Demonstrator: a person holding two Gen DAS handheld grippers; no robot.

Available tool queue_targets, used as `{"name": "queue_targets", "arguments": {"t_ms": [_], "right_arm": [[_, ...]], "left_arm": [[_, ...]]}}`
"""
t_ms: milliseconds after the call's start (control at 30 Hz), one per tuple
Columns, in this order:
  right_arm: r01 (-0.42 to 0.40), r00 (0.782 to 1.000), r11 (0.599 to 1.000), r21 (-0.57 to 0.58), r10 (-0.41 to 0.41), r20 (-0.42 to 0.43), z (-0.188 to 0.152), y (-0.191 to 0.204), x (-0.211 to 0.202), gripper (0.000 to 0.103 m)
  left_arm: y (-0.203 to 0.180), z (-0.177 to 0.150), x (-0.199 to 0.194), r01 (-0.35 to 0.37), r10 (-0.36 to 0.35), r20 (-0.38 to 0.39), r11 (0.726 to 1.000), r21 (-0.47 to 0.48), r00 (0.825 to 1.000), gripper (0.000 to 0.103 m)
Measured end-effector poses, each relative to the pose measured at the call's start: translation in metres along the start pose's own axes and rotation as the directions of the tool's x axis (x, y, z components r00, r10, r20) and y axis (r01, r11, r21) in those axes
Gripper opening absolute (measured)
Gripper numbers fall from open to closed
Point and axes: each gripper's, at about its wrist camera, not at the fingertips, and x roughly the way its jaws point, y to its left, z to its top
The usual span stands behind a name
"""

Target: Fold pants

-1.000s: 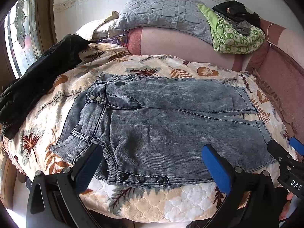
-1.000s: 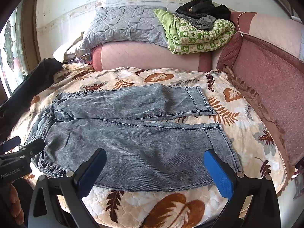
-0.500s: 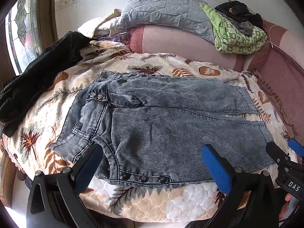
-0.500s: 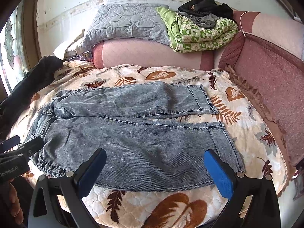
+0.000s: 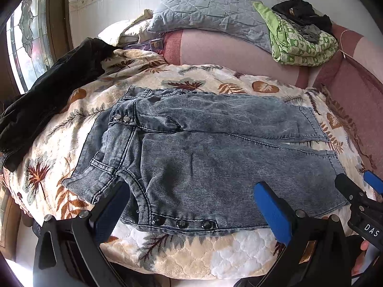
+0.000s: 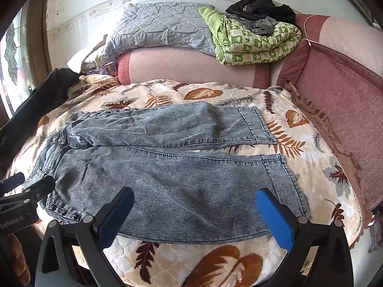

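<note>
Grey-blue denim pants [image 5: 215,157] lie flat on the leaf-patterned quilt [image 5: 191,256], waistband to the left and both legs stretched to the right. They also show in the right wrist view [image 6: 172,174]. My left gripper [image 5: 191,205] is open and empty, hovering over the near waistband edge with its snap buttons [image 5: 182,223]. My right gripper [image 6: 194,212] is open and empty over the near leg, close to its hem [image 6: 289,181]. Each gripper shows at the edge of the other's view.
A black garment [image 5: 47,95] lies along the quilt's left side by the window. A pink bolster [image 6: 191,67] at the back carries a grey quilt [image 6: 162,28] and a green folded blanket [image 6: 253,43]. A padded maroon wall [image 6: 347,110] runs along the right.
Both grippers have moved slightly forward and down towards the pants. The pants have not moved, and both jaws stay open.
</note>
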Motion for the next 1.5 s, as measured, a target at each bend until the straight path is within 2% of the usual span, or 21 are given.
{"name": "queue_targets", "arguments": {"t_ms": [1200,1300,1400,1500], "right_arm": [[-0.011,1.000,1.000,-0.019,0.010,-0.029,-0.003,0.008,0.012,0.103],[-0.051,0.997,0.999,-0.014,0.051,-0.051,-0.003,0.006,0.016,0.103],[-0.141,0.986,0.990,0.024,0.142,-0.090,0.002,-0.006,0.024,0.103],[-0.221,0.968,0.972,0.081,0.228,-0.103,0.017,-0.029,0.036,0.103]], "left_arm": [[0.010,-0.003,0.010,-0.014,0.014,-0.023,1.000,-0.010,1.000,0.103],[0.015,-0.001,0.013,0.022,-0.022,-0.033,1.000,-0.014,0.999,0.103],[0.026,0.008,0.019,0.059,-0.060,-0.051,0.998,-0.027,0.997,0.103],[0.041,0.028,0.030,0.038,-0.040,-0.061,0.999,-0.035,0.997,0.103]]}}
